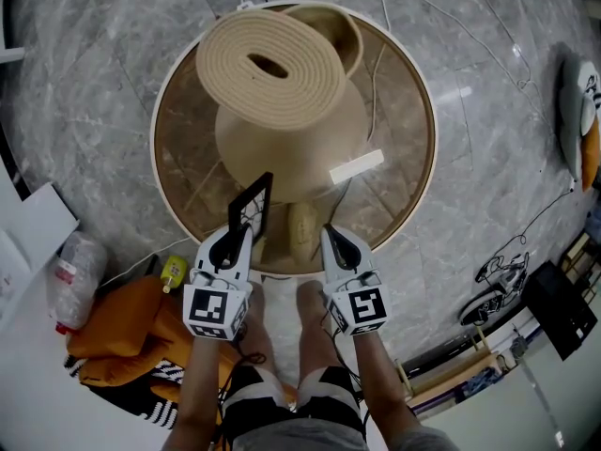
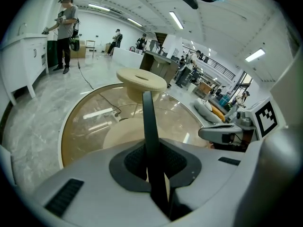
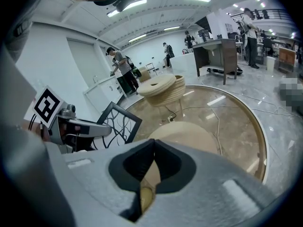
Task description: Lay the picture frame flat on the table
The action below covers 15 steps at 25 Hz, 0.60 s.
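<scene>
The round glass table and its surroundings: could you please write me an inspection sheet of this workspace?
Surface: round glass table with a cream rim and a beige pedestal at its middle.
Job's things: black picture frame, held upright over the table's near edge, not yet laid flat.
Clutter: plastic bottle and orange bundle on the floor at the left.
Grippers: left tool shut on the picture frame's edge; right tool shut, nothing held.
Cables: white cable on the floor beyond the table; black cable on the floor at the right.
Surroundings: marble floor; people stand at counters in the background.
</scene>
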Each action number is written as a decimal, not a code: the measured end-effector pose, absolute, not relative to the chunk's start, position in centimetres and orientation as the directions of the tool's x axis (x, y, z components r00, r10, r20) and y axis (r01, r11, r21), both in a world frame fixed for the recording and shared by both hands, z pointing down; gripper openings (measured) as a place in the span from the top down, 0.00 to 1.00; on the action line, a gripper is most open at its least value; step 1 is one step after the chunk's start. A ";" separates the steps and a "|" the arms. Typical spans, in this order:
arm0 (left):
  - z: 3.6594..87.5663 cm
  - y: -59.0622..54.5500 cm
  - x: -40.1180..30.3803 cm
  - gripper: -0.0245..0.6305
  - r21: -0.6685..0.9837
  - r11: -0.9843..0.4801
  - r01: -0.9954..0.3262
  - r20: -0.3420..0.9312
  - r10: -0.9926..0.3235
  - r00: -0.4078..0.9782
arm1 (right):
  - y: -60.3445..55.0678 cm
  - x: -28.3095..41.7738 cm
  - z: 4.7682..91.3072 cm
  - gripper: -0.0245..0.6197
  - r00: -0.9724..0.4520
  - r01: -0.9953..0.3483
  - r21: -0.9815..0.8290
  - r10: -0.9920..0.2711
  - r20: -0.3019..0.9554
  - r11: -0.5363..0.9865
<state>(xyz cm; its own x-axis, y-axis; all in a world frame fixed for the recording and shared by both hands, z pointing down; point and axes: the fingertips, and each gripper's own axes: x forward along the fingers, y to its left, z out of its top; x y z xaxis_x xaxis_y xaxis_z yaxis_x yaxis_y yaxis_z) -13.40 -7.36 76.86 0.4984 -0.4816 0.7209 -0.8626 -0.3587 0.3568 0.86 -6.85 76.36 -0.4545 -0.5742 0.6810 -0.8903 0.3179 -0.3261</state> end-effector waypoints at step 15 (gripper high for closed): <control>78.8 -9.2 -14.5 0.87 0.426 -0.269 -0.864 0.725 -0.470 0.504 | -8.4 0.5 77.5 0.96 -0.449 -0.893 -0.326 -0.556 0.699 0.311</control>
<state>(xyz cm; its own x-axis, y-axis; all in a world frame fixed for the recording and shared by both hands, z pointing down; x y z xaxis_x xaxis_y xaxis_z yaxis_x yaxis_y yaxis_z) -14.54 -9.17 78.78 0.5036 -0.4700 0.7249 -0.8639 -0.2688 0.4259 0.52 -8.44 77.51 -0.4493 -0.5565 0.6989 -0.8926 0.3111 -0.3262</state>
